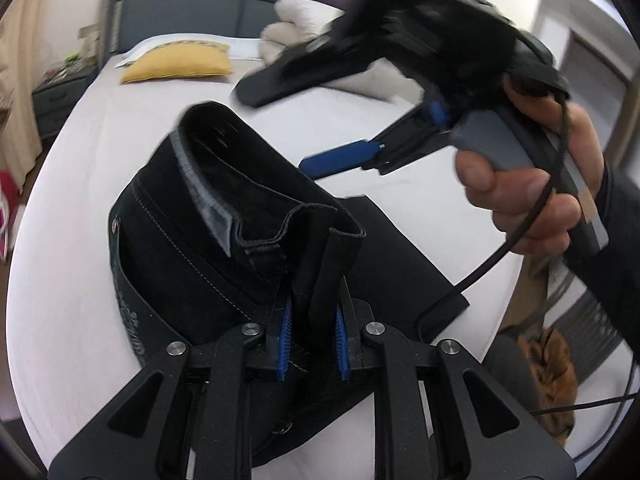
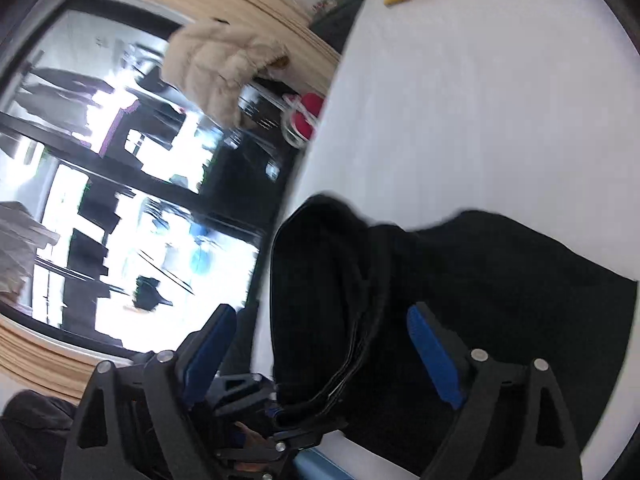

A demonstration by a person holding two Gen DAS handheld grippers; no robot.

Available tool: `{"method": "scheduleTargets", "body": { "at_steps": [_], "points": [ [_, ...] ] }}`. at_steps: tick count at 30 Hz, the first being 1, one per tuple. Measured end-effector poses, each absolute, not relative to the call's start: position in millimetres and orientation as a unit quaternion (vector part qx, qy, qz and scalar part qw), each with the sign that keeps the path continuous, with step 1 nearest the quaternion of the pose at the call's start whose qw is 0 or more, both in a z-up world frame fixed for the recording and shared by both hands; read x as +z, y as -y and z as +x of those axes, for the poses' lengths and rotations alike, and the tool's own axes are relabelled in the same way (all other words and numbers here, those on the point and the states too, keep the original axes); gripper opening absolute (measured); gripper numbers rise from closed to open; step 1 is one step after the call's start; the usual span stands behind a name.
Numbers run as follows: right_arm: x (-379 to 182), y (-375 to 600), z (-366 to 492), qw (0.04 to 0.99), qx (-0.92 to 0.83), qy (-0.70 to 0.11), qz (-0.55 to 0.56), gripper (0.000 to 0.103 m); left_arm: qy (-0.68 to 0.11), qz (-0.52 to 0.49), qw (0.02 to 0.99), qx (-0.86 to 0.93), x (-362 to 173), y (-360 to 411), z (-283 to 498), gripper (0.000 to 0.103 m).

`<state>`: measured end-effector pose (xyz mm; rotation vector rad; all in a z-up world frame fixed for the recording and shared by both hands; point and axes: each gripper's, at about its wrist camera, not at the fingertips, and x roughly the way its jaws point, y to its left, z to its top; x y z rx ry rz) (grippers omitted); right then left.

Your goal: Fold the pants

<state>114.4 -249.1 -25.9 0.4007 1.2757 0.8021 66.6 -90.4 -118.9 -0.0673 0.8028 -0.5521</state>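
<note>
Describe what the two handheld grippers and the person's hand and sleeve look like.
Both grippers are black, built of bolted linkage bars with silver round bolt heads. The left gripper and right gripper carry ribbed blue pads on their fingers. The right one has a grey handle and a thin black cable. The hand is bare; its sleeve is dark.

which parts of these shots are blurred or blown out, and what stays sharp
Left wrist view: the right gripper and the hand holding it are motion-smeared, while the pants and left gripper are crisp. Right wrist view: the window is blown out white and streaked, the pants an almost detailless black. Both views bulge, with dark corners.
</note>
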Motion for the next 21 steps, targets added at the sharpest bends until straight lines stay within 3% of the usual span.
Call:
{"method": "scheduleTargets", "body": {
  "at_steps": [12,14,17,18,19,21],
  "points": [
    [-65.6,288.2,112.0,0.694,0.311,-0.601,0.247,0.089,-0.366,0.052,0.875,-0.314,-126.8,155.5,29.1,0.012],
    [-65.0,289.3,113.1,0.704,0.3,-0.599,0.237,0.078,-0.365,0.056,0.875,-0.314,-129.9,160.5,26.4,0.012],
    [-71.9,303.7,114.3,0.71,0.284,-0.6,0.233,0.052,-0.367,0.06,0.874,-0.314,-133.6,171.0,20.0,0.012],
    [-74.4,308.1,114.4,0.714,0.276,-0.601,0.227,0.034,-0.369,0.06,0.873,-0.313,-132.9,167.9,20.6,0.012],
    [-77.6,313.3,113.6,0.721,0.263,-0.602,0.221,0.022,-0.371,0.061,0.872,-0.314,-131.9,165.9,22.4,0.012],
    [-80.8,320.6,110.7,0.727,0.255,-0.599,0.219,0.02,-0.372,0.066,0.869,-0.319,-135.8,173.1,20.4,0.012]
  ]
}}
